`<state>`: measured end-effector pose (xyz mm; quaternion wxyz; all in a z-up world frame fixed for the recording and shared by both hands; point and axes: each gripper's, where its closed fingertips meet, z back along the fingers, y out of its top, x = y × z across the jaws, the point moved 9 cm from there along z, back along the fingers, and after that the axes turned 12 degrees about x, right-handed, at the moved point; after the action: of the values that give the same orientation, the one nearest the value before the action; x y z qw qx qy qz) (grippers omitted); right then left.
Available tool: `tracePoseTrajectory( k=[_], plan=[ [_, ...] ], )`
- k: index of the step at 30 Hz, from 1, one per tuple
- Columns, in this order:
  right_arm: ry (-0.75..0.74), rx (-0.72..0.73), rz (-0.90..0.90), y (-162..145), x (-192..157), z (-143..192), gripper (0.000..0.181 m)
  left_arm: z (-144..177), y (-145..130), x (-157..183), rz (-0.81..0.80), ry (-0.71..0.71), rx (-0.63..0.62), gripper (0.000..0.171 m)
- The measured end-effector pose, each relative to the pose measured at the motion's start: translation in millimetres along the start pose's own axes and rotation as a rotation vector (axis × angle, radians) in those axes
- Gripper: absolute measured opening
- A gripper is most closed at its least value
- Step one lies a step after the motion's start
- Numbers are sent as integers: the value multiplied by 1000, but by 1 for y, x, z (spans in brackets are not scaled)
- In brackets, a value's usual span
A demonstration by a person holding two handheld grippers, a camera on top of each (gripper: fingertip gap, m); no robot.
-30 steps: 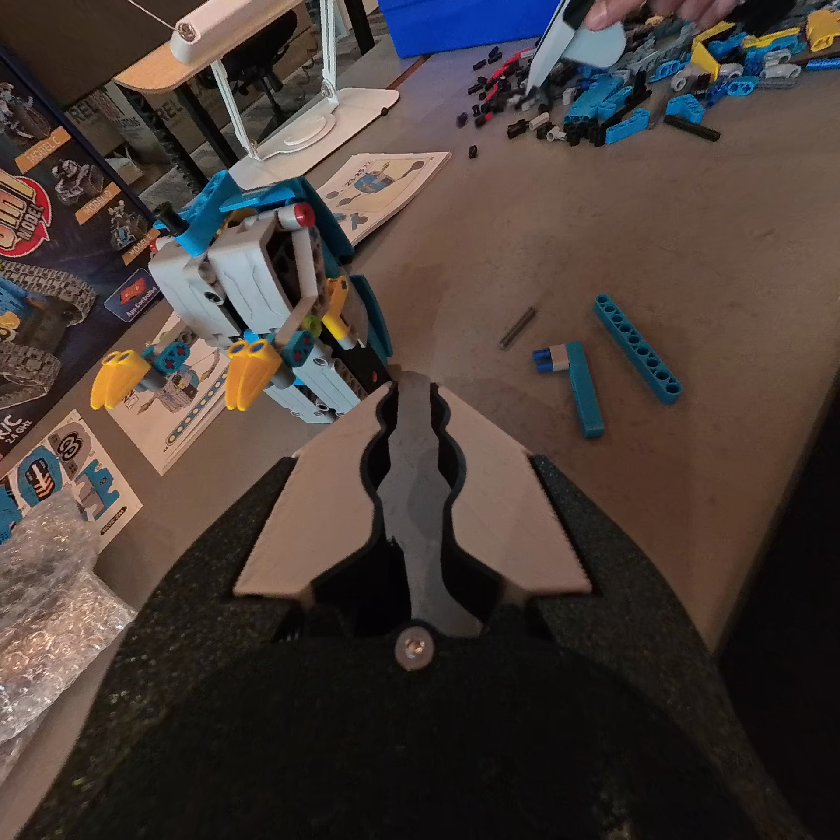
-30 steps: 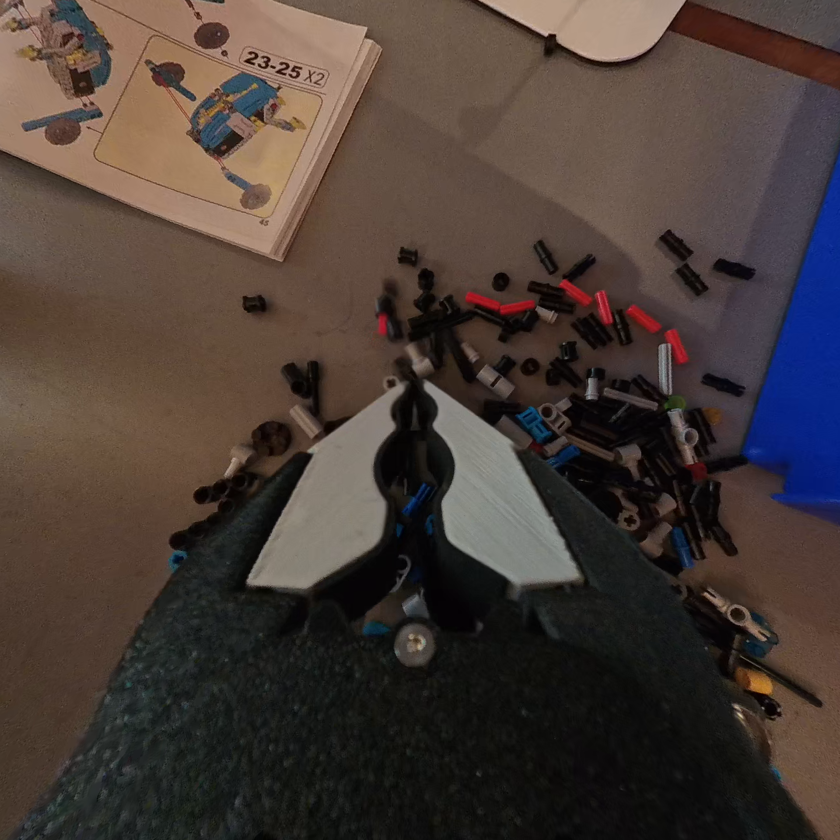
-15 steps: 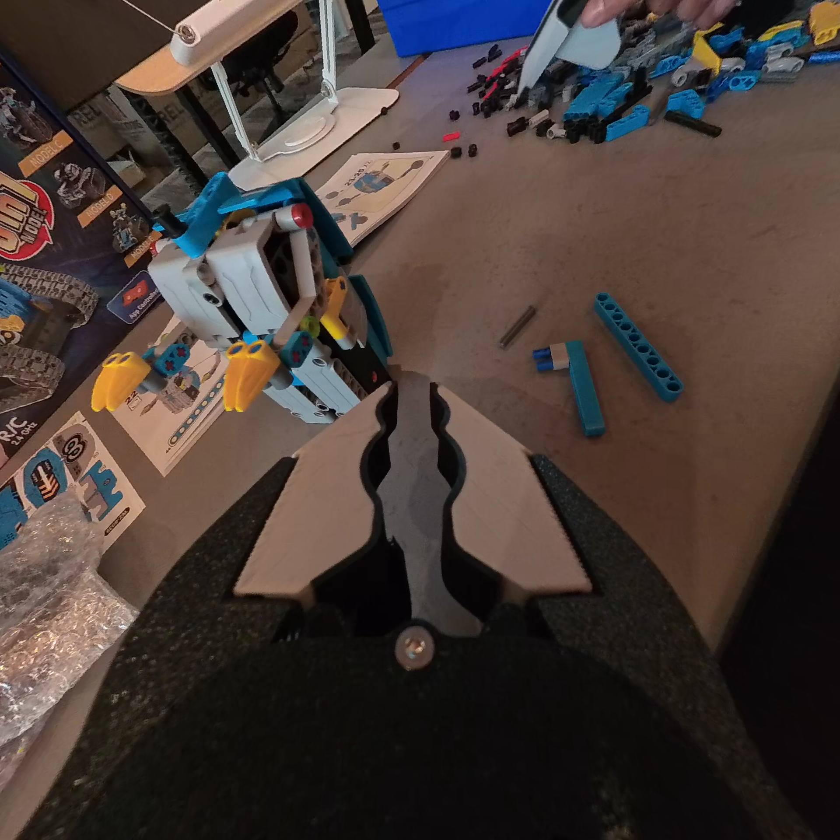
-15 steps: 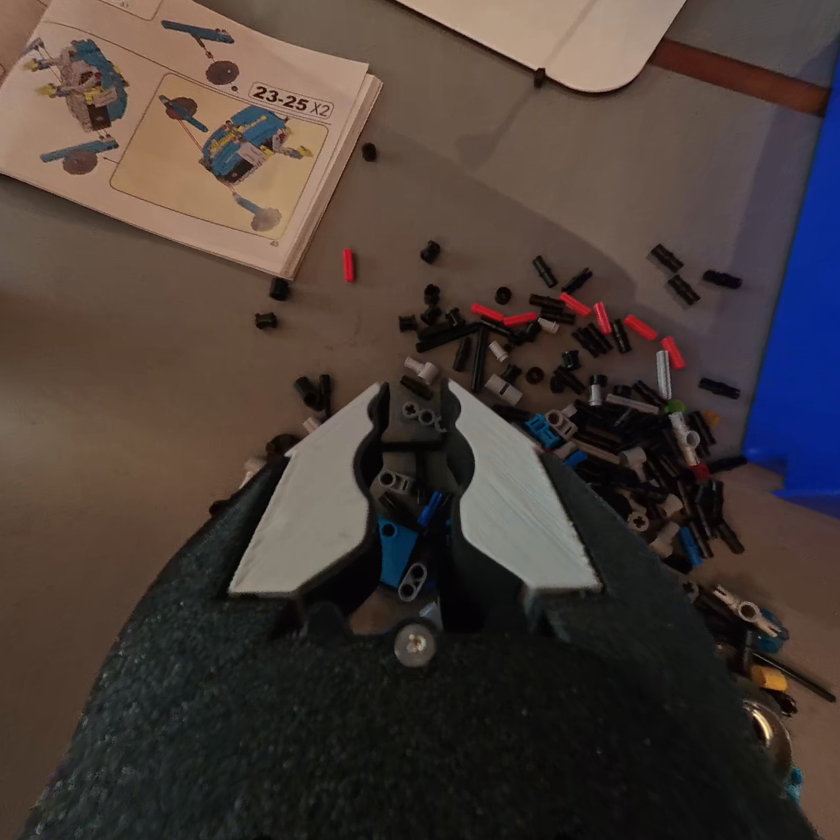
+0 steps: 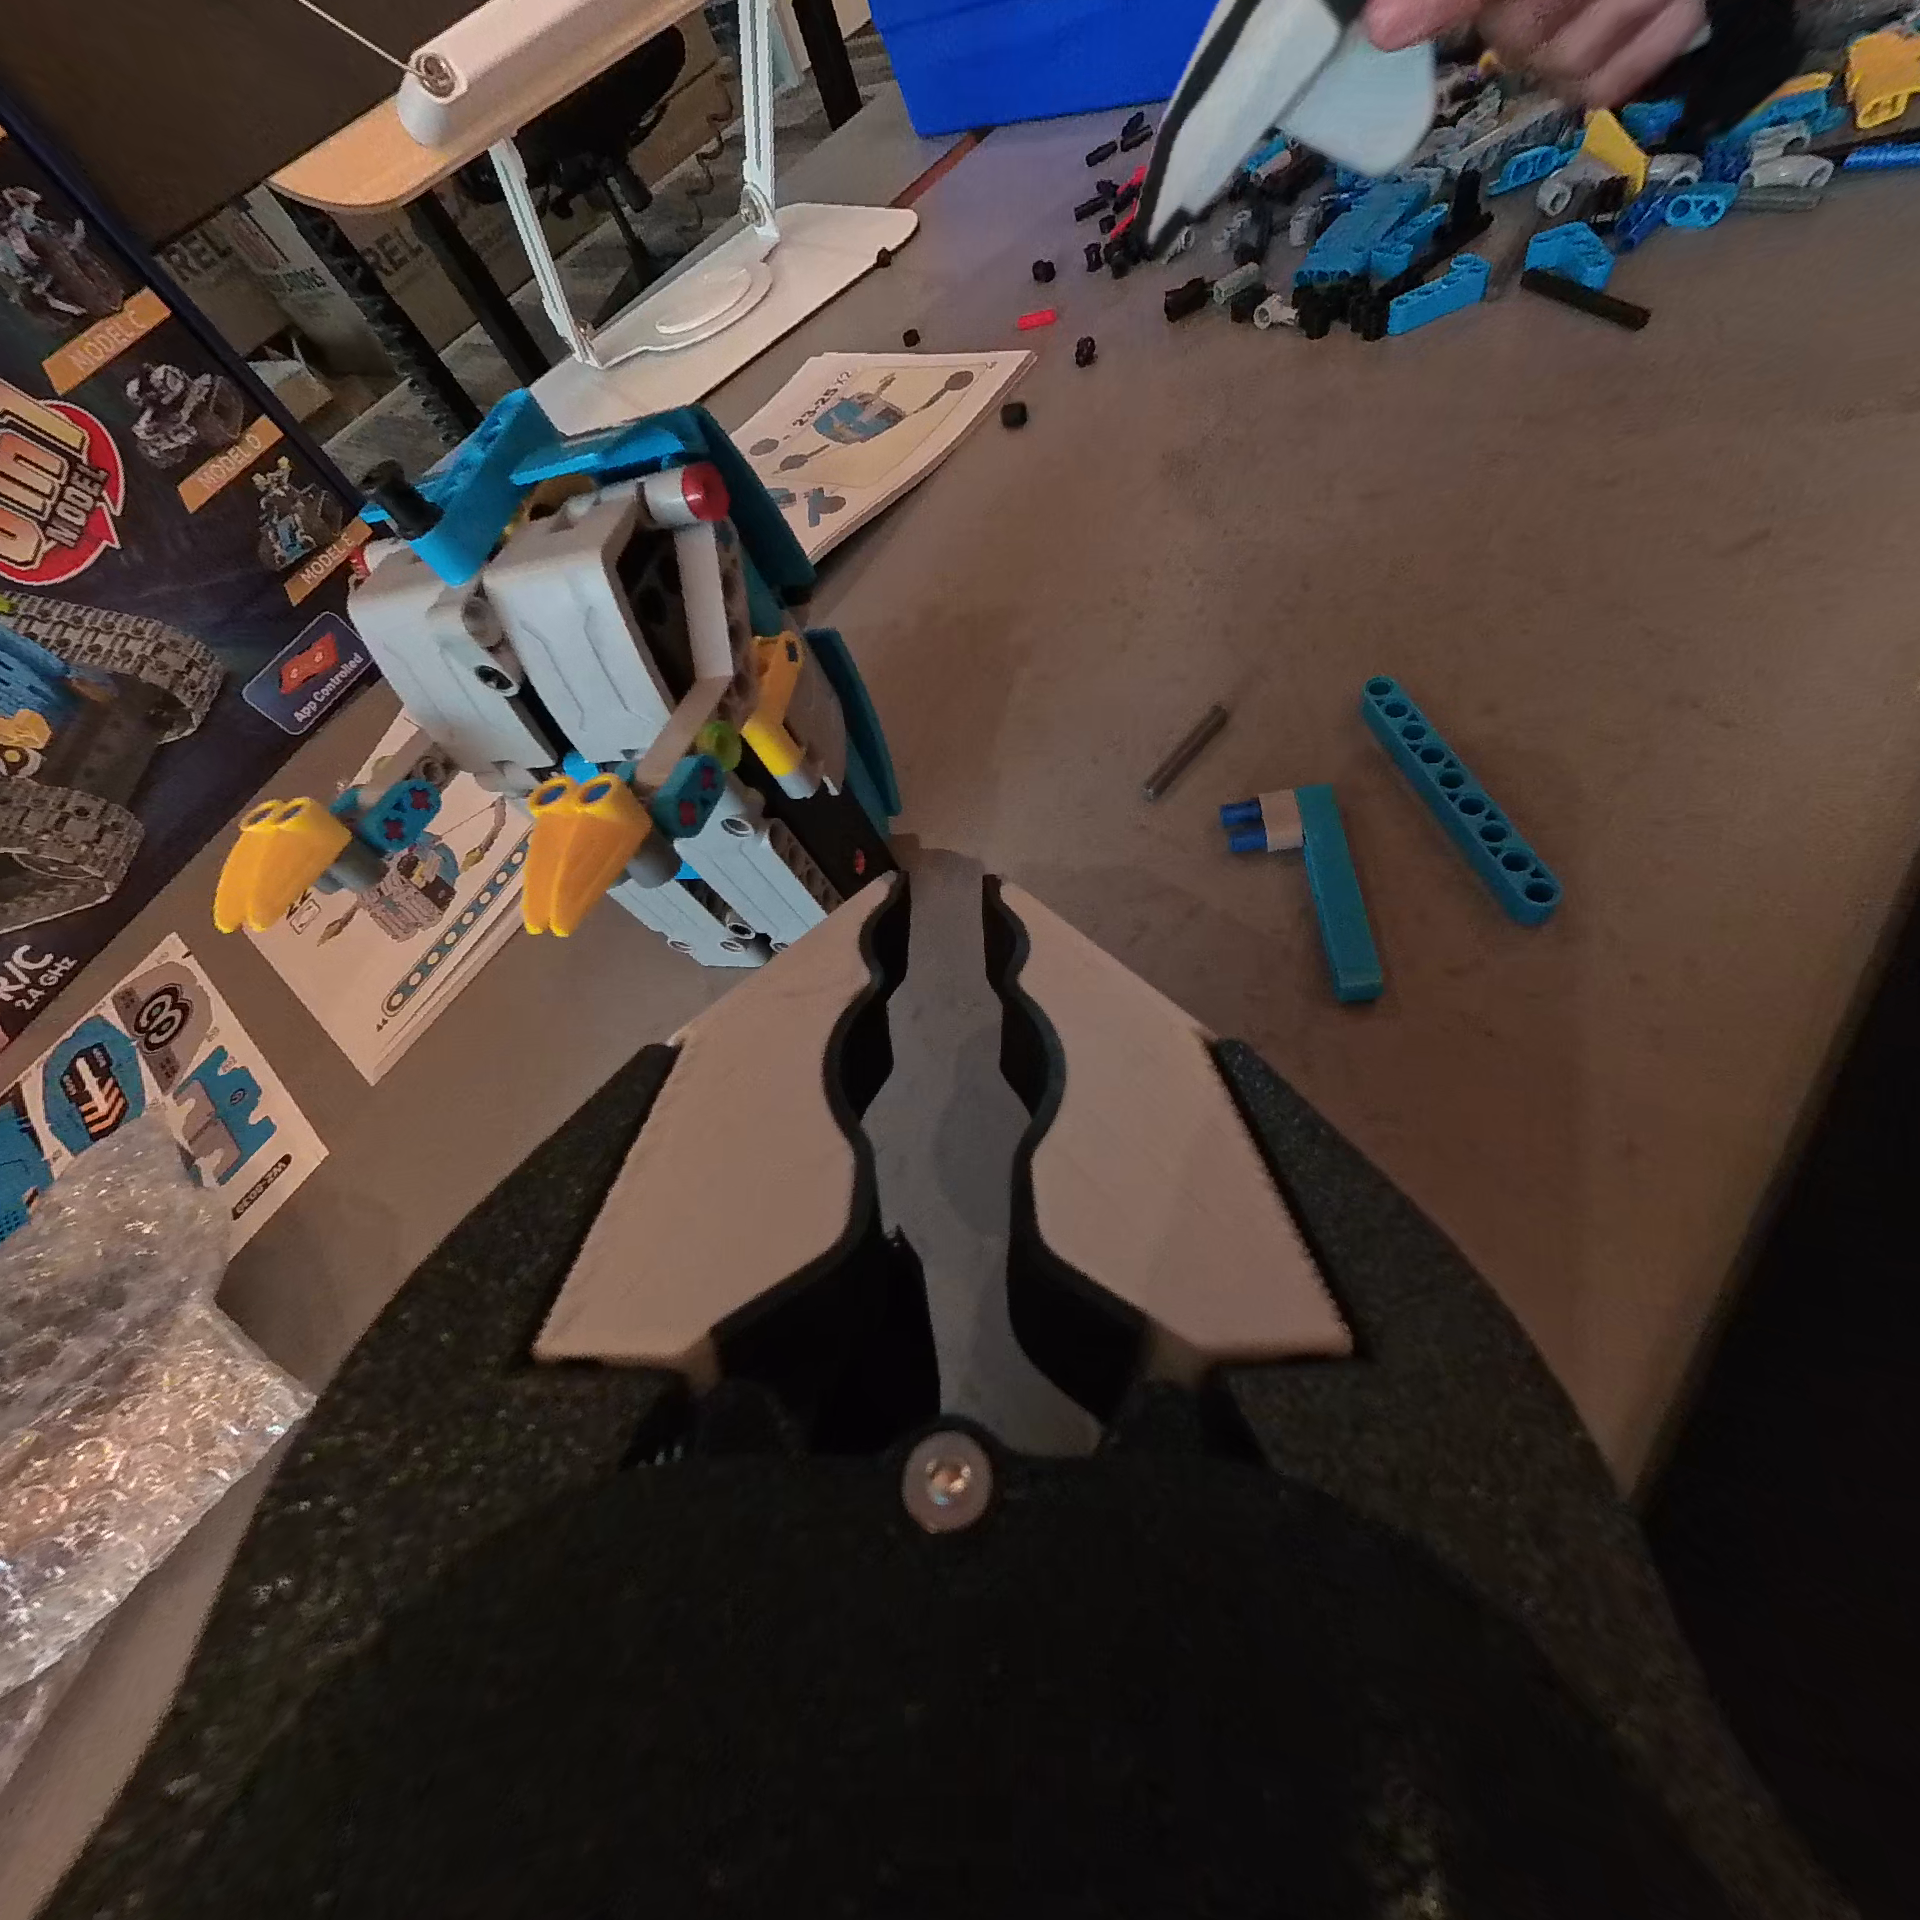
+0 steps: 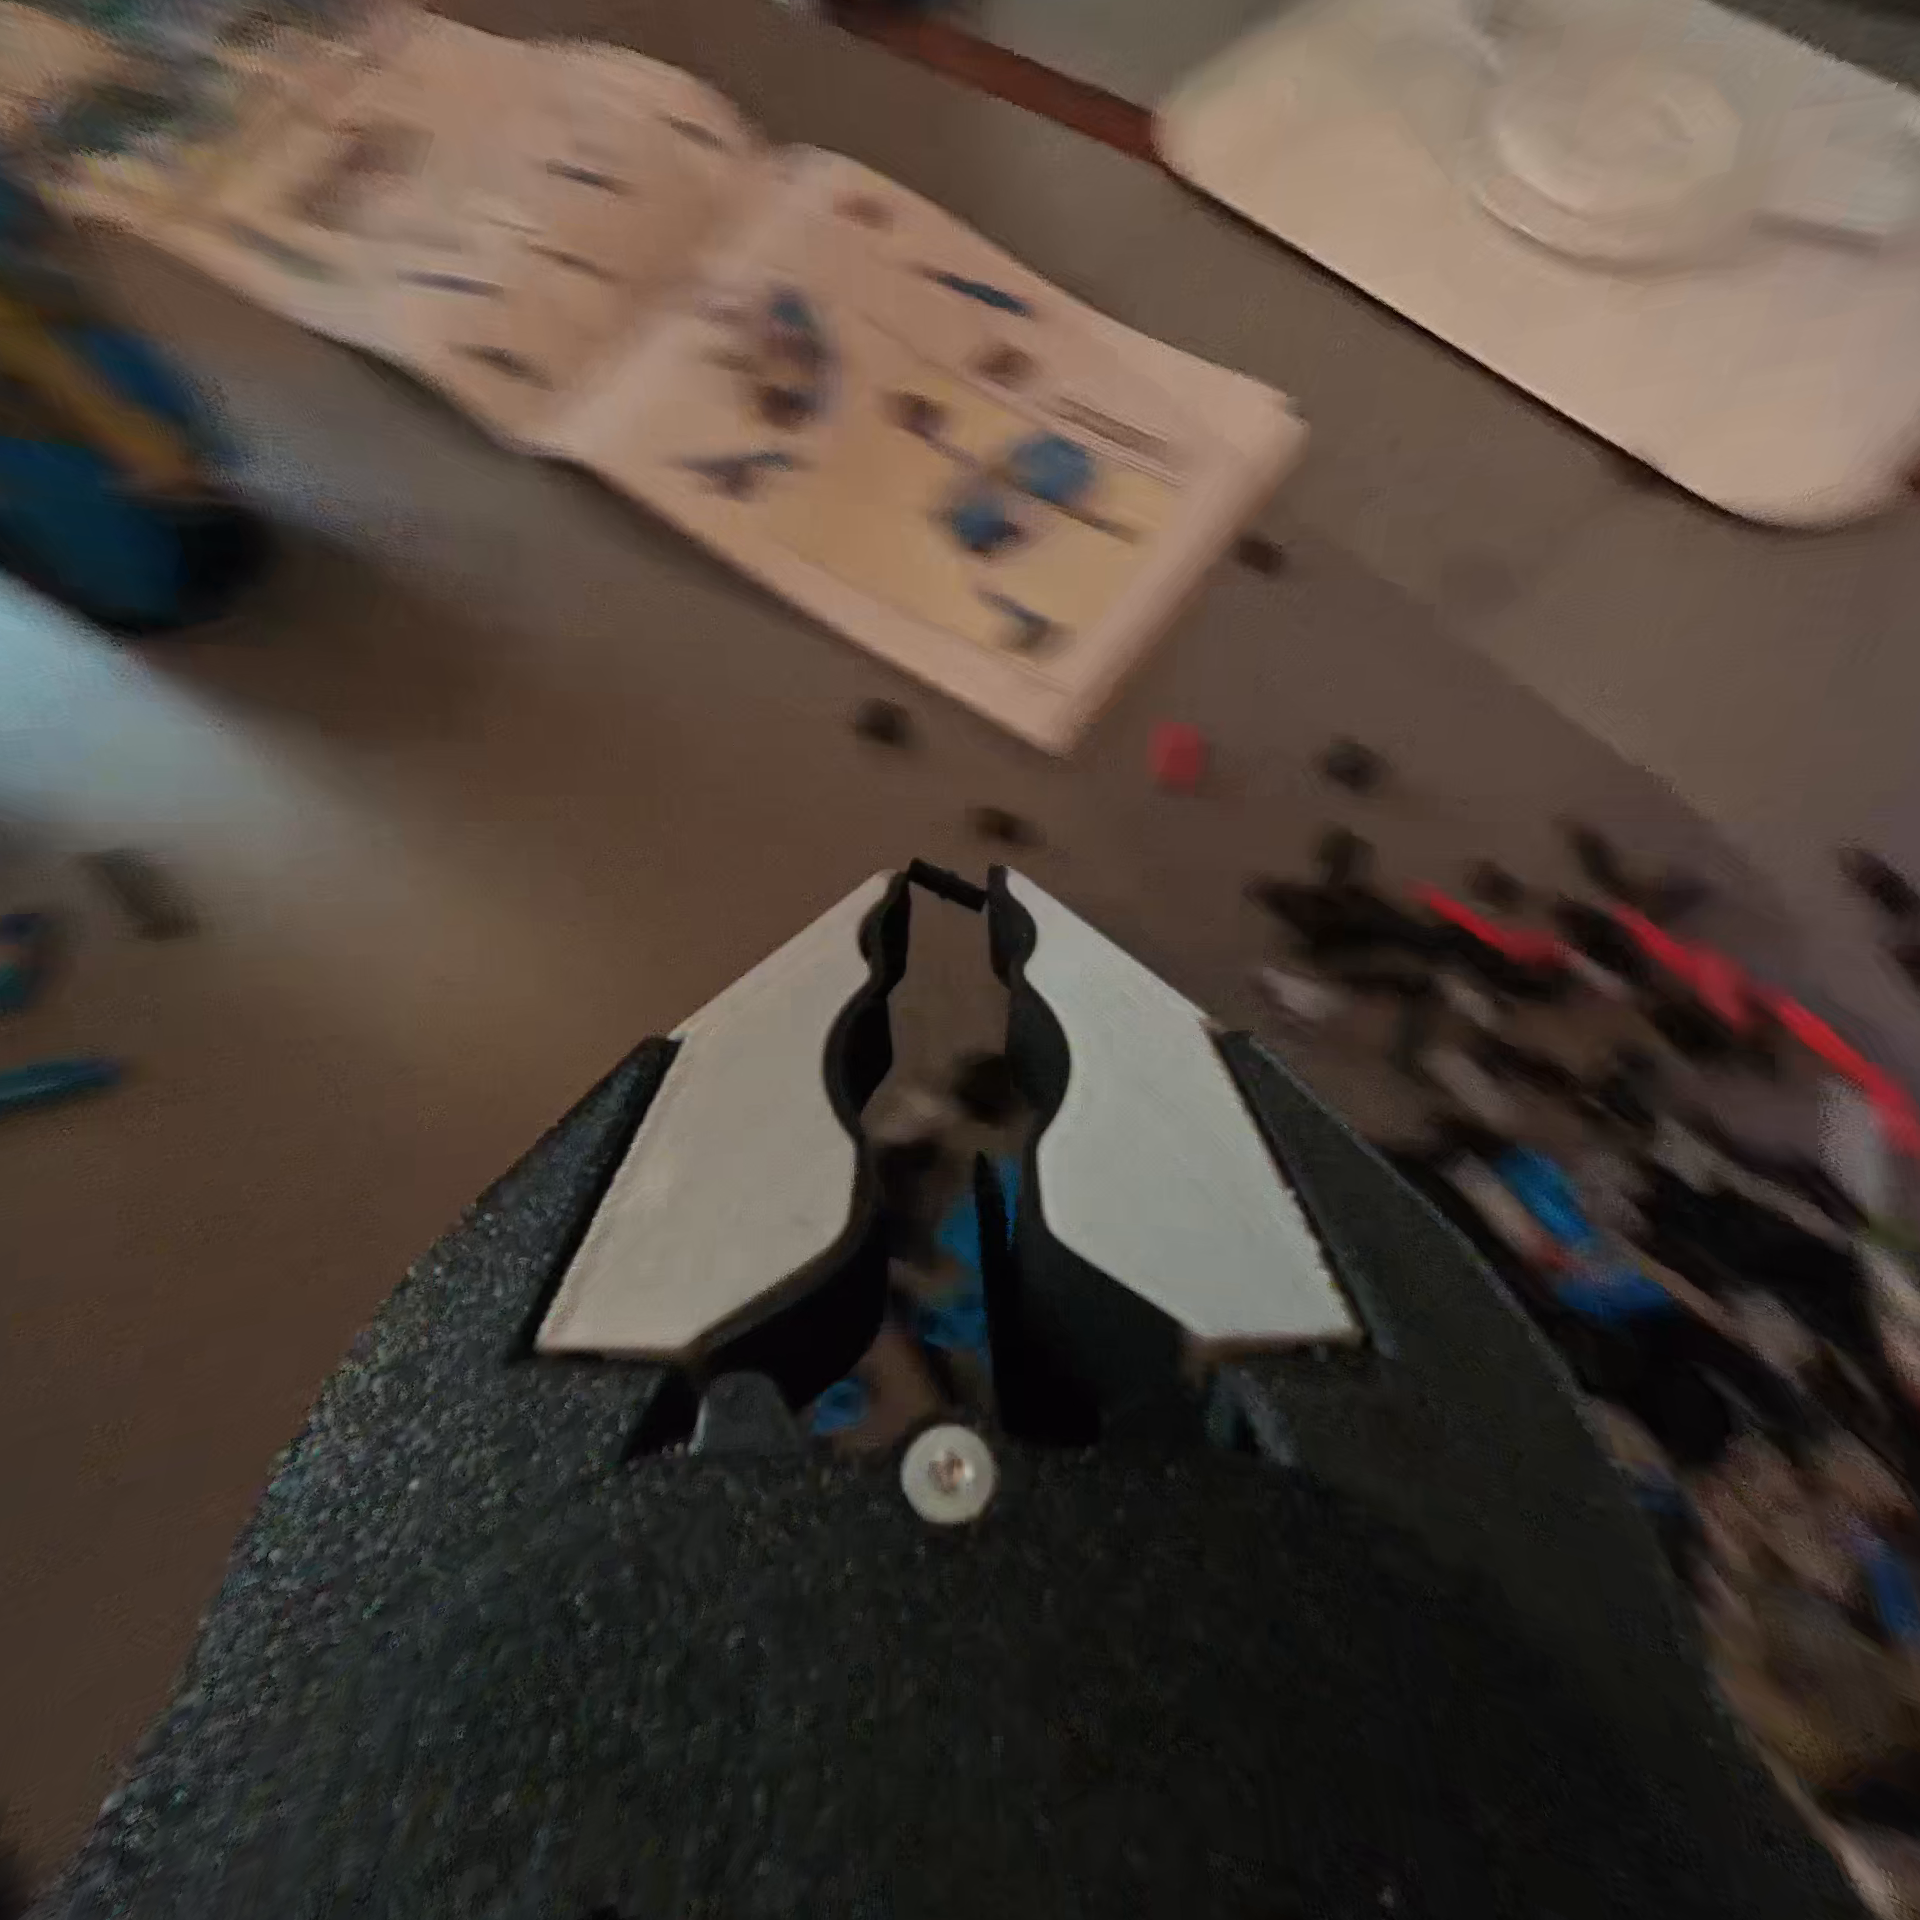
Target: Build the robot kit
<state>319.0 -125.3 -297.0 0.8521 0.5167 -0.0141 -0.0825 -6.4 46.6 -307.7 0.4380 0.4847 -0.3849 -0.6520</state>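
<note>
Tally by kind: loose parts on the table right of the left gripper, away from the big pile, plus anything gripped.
Teal beam: 2
Dark axle: 1
Blue-grey connector: 1
Black pin, held in right gripper: 1
Total: 5

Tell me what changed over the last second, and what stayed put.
The right gripper opened over the pile of small pins, closed on a small black pin at its tips and lifted away toward the instruction booklet; its view is motion-blurred. A few pins were scattered toward the booklet. The left gripper stayed beside the brick model, narrowly open and empty.
</note>
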Motion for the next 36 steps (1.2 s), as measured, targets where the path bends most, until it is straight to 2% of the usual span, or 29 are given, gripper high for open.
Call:
tracePoseTrajectory(
  k=[3, 5, 9, 12, 14, 15, 18, 20, 22, 24, 28, 32, 36],
  plan=[
    [382, 43, 183, 6, -76, -8, 15, 0, 0, 0, 0, 0, -4, 13],
    [532, -21, 307, -2, -116, -15, 15, -1, 0, 0, -2, 1, -6, 13],
    [550, -157, 404, -20, -139, -30, 15, 0, 0, 0, 0, 1, -5, 13],
    [548, -159, 378, -24, -136, -32, 17, -1, -1, 0, 0, -1, -8, 13],
    [547, -160, 339, -21, -126, -28, 34, -1, -1, 1, -3, -3, -9, 13],
    [505, -145, 333, -17, -113, -23, 37, -1, -1, 1, -4, -3, -8, 13],
    [281, -39, 239, 0, -40, -1, 29, 0, 0, 1, -4, -2, -6, 13],
    [46, -75, 185, -3, 25, 10, 26, 0, 0, 0, -2, -2, -6, 13],
    [-28, -139, 119, -10, 67, 13, 27, -1, -1, 0, -1, -5, -10, 13],
    [-76, -175, 129, -16, 91, 10, 26, -1, -1, 1, -2, -7, -10, 13],
    [-12, -145, 52, -19, 100, -2, 26, -1, -1, 0, -1, -4, -9, 13],
    [-26, -154, 144, -15, 93, -8, 21, -1, -1, 0, 4, -6, -10, 13],
    [-18, -162, 156, -14, 89, -11, 20, 0, 0, 1, -1, -6, -6, 13]
  ],
)
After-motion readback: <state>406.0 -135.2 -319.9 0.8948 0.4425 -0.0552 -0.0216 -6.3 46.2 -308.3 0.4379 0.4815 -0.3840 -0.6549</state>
